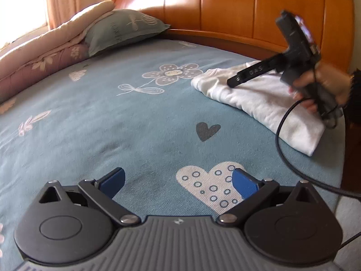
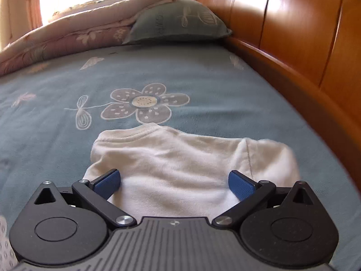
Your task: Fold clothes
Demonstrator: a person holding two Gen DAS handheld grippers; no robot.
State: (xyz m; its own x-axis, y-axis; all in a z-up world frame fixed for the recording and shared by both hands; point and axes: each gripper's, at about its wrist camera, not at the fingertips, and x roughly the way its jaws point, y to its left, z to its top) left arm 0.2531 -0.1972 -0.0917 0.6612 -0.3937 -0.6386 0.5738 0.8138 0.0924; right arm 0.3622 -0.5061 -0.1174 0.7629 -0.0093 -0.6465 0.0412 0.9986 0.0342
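Two grippers are seen, both spread wide and empty. Under the right gripper (image 2: 173,180), one folded white shirt (image 2: 180,158) is laid on the bed (image 2: 203,85); the left gripper (image 1: 178,180) is held above bare sheet. Beyond, one pillow (image 2: 180,22) and one quilt (image 2: 67,33) are placed.

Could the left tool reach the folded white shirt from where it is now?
Probably yes. The left tool is open over bare bedsheet, with nothing lying between it and the white shirt; only the right tool hovers above that shirt.
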